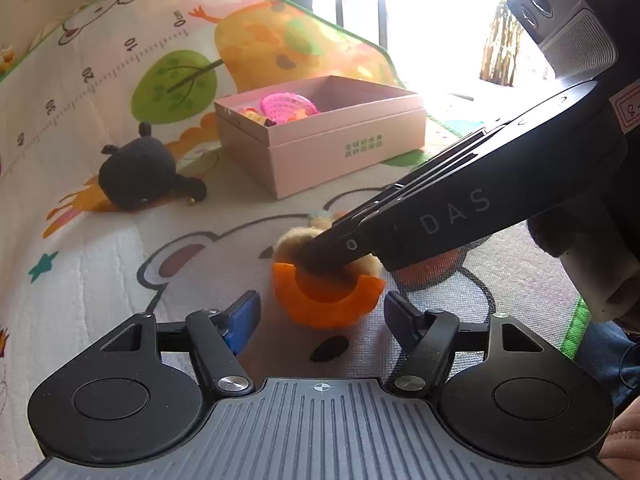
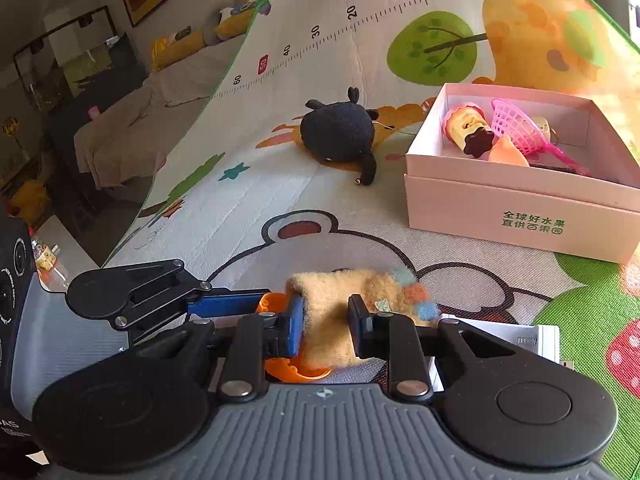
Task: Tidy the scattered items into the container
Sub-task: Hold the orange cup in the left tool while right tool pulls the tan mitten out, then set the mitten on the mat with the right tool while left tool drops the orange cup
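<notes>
A tan felt toy (image 2: 336, 304) with coloured dots lies on the play mat over an orange curved plastic piece (image 1: 324, 304). My right gripper (image 2: 328, 328) is shut on the felt toy, both pads pinching its fuzzy body. In the left wrist view it reaches in from the right, tips (image 1: 320, 252) buried in the toy. My left gripper (image 1: 322, 314) stands open with the orange piece between its blue pads, and no squeeze shows. The pink box (image 2: 520, 216) holds a pink basket (image 2: 516, 124) and other toys. A black plush (image 2: 340, 136) lies left of the box.
The cartoon play mat (image 2: 320, 64) covers the floor. A white flat device (image 2: 520, 340) lies just under my right gripper's right finger. Beyond the mat's left edge are a low couch (image 2: 120, 128) and framed pictures. Bright window glare fills the far right of the left wrist view.
</notes>
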A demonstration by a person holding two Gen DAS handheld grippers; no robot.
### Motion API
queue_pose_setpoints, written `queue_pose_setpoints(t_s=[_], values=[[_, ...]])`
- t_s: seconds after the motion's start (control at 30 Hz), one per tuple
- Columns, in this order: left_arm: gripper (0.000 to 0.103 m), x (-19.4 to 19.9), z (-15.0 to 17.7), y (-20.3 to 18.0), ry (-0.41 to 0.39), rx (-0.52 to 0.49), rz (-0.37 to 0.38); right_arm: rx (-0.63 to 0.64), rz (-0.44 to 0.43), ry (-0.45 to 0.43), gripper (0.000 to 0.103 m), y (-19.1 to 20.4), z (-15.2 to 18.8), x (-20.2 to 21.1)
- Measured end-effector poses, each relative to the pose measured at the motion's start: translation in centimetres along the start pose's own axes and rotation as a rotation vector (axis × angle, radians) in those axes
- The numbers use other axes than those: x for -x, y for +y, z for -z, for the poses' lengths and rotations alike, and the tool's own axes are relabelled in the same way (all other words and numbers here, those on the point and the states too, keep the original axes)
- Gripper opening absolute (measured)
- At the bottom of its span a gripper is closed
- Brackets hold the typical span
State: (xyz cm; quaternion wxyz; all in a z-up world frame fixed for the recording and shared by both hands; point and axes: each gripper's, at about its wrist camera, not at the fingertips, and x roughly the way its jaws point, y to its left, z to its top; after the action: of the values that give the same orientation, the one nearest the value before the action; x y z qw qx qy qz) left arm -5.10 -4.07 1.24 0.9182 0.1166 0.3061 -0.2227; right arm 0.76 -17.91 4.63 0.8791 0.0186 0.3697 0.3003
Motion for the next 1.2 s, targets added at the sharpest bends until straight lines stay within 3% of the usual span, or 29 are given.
queue_pose_setpoints(t_s=[0.1,0.17,0.3,0.43,0.53,0.57,0.67,0.8,0.9,1.0,1.1,1.2], values=[[0.075,-0.3,-0.3,-0.1,-0.006,-0.004,-0.002,-0.004,0.014,-0.046,0.015,-0.1,-0.4,1.1],[0.067,-0.5,-0.6,-0.2,-0.012,-0.014,-0.014,-0.003,0.025,-0.071,0.014,-0.2,-0.5,1.9],[0.066,-0.3,-1.2,0.7,-0.032,-0.018,-0.065,0.002,0.033,-0.073,0.014,-0.4,-0.2,2.5],[0.066,-0.2,-1.2,3.5,-0.022,-0.017,-0.226,0.071,0.011,-0.032,0.015,0.6,1.1,2.2],[0.069,-0.4,-1.0,6.8,0.009,0.034,-0.346,0.149,0.022,-0.032,0.04,1.8,2.3,2.1],[0.077,-0.3,-1.0,7.8,0.014,0.051,-0.383,0.17,0.031,-0.042,0.049,2.0,2.6,2.3],[0.087,0.5,-1.1,9.5,-0.006,0.088,-0.433,0.203,0.071,-0.075,0.063,1.9,3.2,3.5],[0.094,1.9,-1.4,9.8,-0.045,0.115,-0.429,0.257,0.229,-0.119,0.081,1.0,4.2,4.6],[0.095,3.0,-1.9,9.2,-0.077,0.149,-0.387,0.23,0.318,-0.088,0.083,-0.7,4.6,4.3],[0.096,3.3,-2.5,7.9,-0.105,0.172,-0.31,0.164,0.337,-0.042,0.085,-2.5,4.8,3.6],[0.097,3.2,-2.8,6.1,-0.115,0.151,-0.253,0.15,0.381,-0.029,0.086,-3.3,5.1,3.2],[0.098,2.8,-2.6,4.0,-0.104,0.126,-0.194,0.182,0.48,-0.035,0.09,-3.8,5.7,3.2]])
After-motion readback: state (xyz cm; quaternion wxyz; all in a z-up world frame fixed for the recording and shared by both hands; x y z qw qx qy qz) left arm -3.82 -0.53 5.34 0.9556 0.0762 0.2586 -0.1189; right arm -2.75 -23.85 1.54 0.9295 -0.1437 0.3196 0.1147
